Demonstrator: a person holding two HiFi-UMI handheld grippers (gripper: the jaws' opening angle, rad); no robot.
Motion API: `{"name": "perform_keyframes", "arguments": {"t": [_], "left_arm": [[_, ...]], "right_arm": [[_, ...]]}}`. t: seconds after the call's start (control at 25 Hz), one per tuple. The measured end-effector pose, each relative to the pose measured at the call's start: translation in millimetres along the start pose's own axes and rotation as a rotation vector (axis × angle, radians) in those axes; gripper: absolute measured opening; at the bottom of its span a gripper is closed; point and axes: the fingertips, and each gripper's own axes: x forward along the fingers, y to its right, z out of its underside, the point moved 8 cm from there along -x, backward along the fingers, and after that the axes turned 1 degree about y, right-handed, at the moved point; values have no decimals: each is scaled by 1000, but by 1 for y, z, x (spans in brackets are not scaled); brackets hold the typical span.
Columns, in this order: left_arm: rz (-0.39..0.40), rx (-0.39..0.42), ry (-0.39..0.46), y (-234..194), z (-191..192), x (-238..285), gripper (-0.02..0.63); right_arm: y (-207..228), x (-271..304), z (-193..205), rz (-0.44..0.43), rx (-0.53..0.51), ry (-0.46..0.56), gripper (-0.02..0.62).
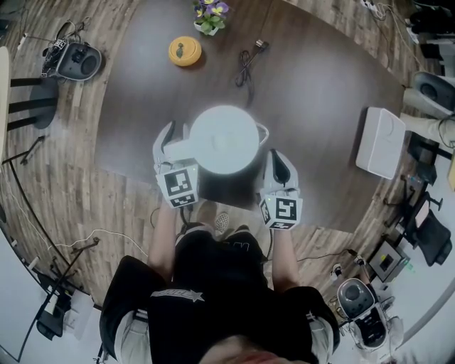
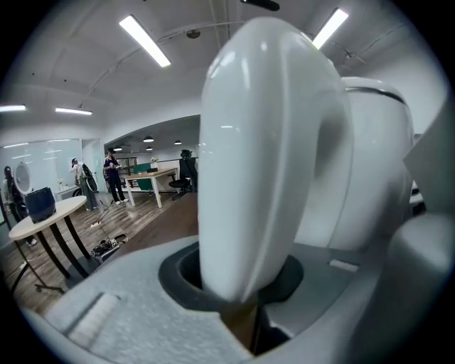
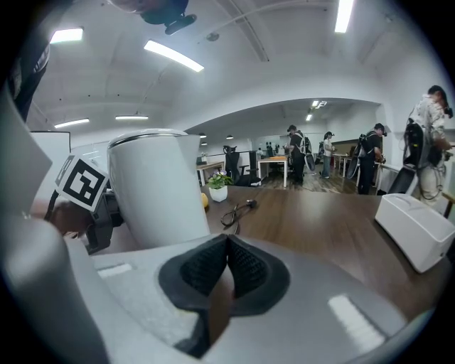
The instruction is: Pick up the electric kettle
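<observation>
My left tongs [image 2: 240, 293] clamp the handle [image 2: 270, 156] of the electric kettle [image 1: 222, 138]; my right tongs [image 3: 226, 274] are together, empty. Lifted one-sided, it may tilt and slip.

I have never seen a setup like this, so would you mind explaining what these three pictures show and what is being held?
There is no robot arm here: a person holds a two-fingered gripper in each hand. The head view looks down from a camera on the person's head. The two gripper views come from cameras riding on each gripper, looking along its fingers. On the dark table are a white electric kettle, a yellow round object, a small flower pot, a black cable and a white box. The left gripper grips the kettle's handle between its fingers. The right gripper is shut and empty, beside the kettle.
</observation>
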Motion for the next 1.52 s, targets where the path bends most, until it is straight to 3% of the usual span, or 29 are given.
{"name": "perform_keyframes", "arguments": {"t": [0.08, 0.88, 1.24, 1.52], "left_arm": [[-3, 21, 11, -1, 0, 2, 48], [-15, 50, 60, -1, -2, 3, 40], [-63, 31, 90, -2, -6, 4, 38], [-111, -34, 109, -14, -13, 8, 35]], "right_arm": [[1, 0, 2, 2, 1, -5, 5], [6, -8, 7, 19, 1, -16, 5], [5, -11, 5, 25, 0, -3, 5], [8, -15, 3, 37, -6, 5, 5]]}}
